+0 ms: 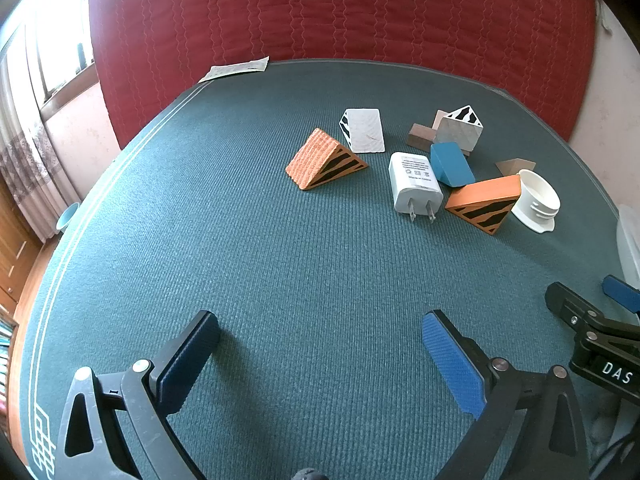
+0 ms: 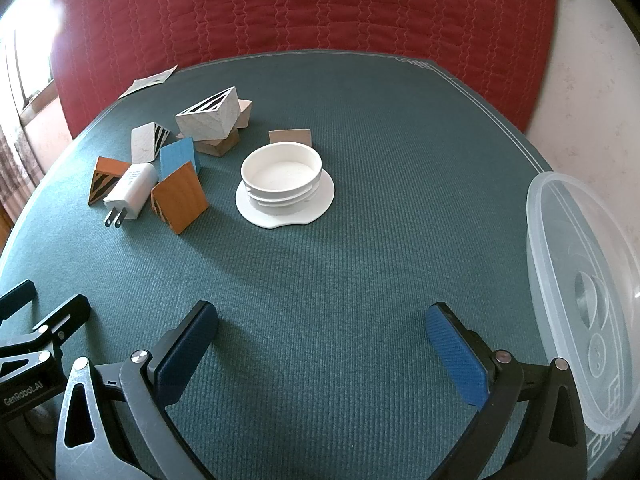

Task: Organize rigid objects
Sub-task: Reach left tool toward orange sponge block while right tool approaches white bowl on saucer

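At the far side of the green mat (image 2: 320, 280), stiff, light wedge blocks (image 2: 180, 200) suit flat-face grips; left gripper (image 1: 320, 360) and right gripper (image 2: 322, 352) gape empty

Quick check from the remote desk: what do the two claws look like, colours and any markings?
Both match: black plastic frames with triangular cut-outs and silver rivets, and ribbed blue pads on the fingers. The left claw body reads "GenRobot.AI" in white, seen from the right wrist view; the right claw body reads "DAS" in the left wrist view. No sleeves or cables clearly visible.
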Demonstrator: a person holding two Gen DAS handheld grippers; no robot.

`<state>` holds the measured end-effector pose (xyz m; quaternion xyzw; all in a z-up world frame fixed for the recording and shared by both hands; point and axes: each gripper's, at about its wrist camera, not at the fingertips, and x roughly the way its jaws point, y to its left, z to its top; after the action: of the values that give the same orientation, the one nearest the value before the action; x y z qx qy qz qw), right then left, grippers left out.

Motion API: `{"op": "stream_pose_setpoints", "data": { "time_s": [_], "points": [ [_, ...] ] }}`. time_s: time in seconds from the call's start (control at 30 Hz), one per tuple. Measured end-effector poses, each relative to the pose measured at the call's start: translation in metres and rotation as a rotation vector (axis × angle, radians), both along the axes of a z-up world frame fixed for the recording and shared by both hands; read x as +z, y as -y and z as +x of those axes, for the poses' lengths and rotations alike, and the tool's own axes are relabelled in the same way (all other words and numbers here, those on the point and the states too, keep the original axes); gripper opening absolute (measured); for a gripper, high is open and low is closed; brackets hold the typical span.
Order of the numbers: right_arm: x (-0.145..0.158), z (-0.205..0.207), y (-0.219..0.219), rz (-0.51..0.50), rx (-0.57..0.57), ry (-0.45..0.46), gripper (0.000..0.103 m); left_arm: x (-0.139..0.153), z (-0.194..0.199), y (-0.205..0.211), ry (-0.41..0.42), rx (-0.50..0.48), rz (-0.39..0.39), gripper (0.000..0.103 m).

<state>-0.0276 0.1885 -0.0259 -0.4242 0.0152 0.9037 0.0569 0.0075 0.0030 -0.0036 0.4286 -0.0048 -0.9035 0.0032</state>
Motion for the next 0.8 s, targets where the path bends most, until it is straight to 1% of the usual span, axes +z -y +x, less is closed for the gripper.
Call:
{"op": "stream_pose_setpoints", "data": {
  "time_s": [0.47,0.57,0.6,0.7,0.8],
  "points": [
    [0.004,0.000,-0.004,0.002,0.019,0.006,0.103,0.004,-0.002,0.005,0.001,0.010,0.000,0.103],
    [0.005,-0.001,-0.004,0.001,0.027,0.013,0.103,0.004,0.000,0.004,0.001,0.020,0.000,0.103],
    [0.006,0.008,-0.007,0.000,0.027,0.014,0.103,0.005,0.002,0.003,0.001,0.022,0.000,0.103],
    [0.006,0.009,-0.007,0.000,0.032,0.015,0.103,0.007,0.015,-0.002,0.002,0.026,0.001,0.103],
    [0.005,0.009,-0.007,-0.001,0.036,0.014,0.103,0.008,0.019,-0.001,0.005,0.025,0.004,0.103]
  ]
}}
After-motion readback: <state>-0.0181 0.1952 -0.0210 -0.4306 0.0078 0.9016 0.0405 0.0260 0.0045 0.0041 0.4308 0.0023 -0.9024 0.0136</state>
